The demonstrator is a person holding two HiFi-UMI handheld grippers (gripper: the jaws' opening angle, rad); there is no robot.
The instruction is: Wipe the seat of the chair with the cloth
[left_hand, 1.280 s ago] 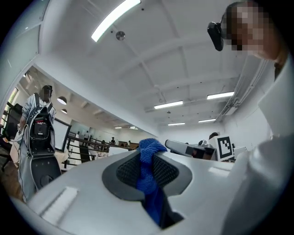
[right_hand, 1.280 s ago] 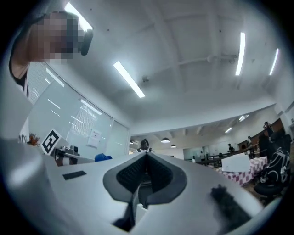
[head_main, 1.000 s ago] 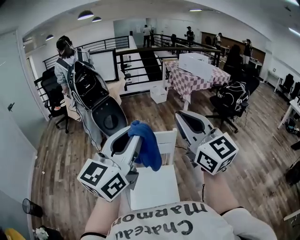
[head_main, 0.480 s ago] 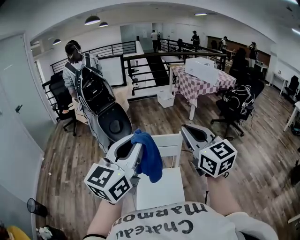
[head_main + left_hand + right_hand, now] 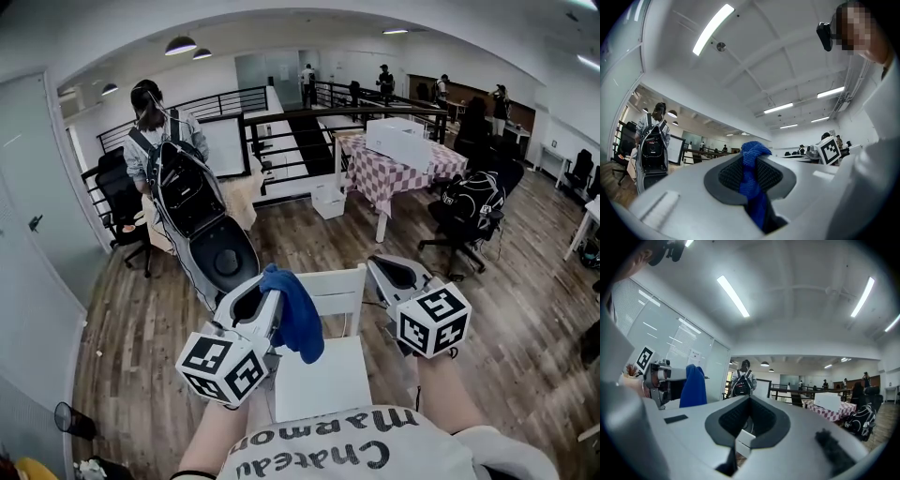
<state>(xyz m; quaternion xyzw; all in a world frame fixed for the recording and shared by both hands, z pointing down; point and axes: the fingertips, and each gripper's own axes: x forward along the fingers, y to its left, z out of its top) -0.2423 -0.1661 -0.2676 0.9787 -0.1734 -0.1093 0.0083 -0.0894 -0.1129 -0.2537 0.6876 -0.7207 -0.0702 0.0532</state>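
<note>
A white chair stands right below me, with its seat (image 5: 319, 377) bare and its slatted back (image 5: 330, 286) away from me. My left gripper (image 5: 270, 298) hangs above the seat's left side, shut on a blue cloth (image 5: 298, 317) that droops over the seat. In the left gripper view the cloth (image 5: 752, 180) is pinched between the jaws (image 5: 751, 157) and bunches above the tips. My right gripper (image 5: 392, 272) hovers over the chair's right edge, shut and empty. From the right gripper view (image 5: 750, 401), the cloth (image 5: 693, 385) hangs at the left.
A person with a backpack (image 5: 164, 173) stands at the far left beside a large black open case (image 5: 220, 248). A table with a checked cover (image 5: 398, 164), a white box (image 5: 328, 200) and a black office chair (image 5: 469, 211) lie beyond. A black bin (image 5: 70, 422) sits at lower left.
Both grippers stay raised over the chair with the cloth still held. The left gripper has drifted slightly right and the right gripper slightly down in the view.
</note>
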